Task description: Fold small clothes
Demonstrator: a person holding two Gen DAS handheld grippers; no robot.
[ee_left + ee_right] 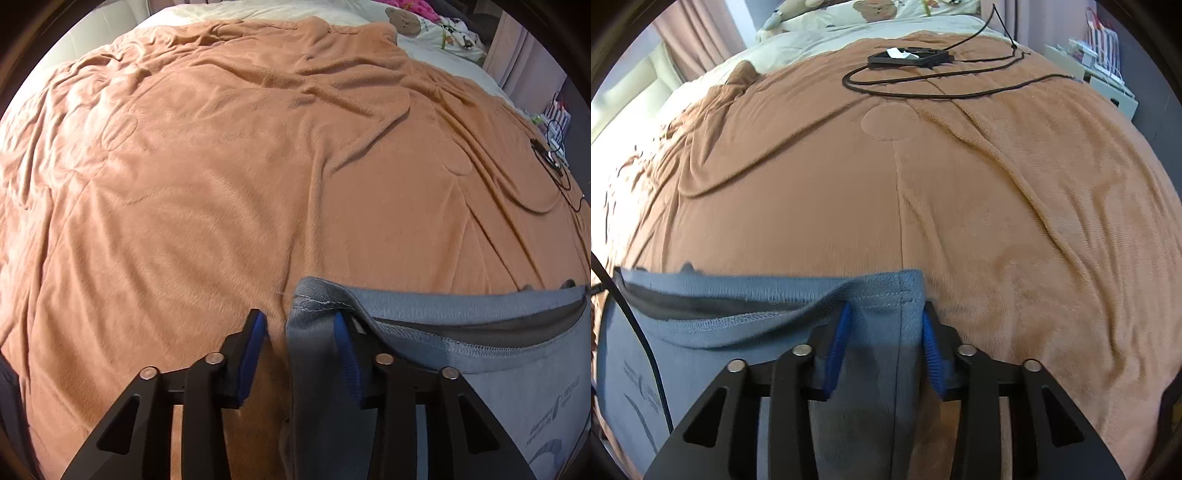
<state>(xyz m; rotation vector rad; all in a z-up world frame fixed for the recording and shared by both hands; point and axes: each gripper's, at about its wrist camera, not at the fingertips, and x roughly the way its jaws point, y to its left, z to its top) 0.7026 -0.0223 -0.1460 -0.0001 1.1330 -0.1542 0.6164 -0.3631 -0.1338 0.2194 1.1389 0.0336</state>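
The grey garment lies at the bottom of both views on the bed's brown blanket. The left tool is narrowed over one corner, but its left pad stands clear of the cloth, so close fully before lifting. The right tool pinches the other corner between both pads. Raise both together, keeping the hem taut and clear of the cable at upper centre.

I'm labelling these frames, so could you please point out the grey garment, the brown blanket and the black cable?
grey garment (pixel 746 332), right wrist view, on its stitched hem.
brown blanket (pixel 221 184), left wrist view, on its open middle.
black cable (pixel 923 94), right wrist view, on its loop lying on the blanket.
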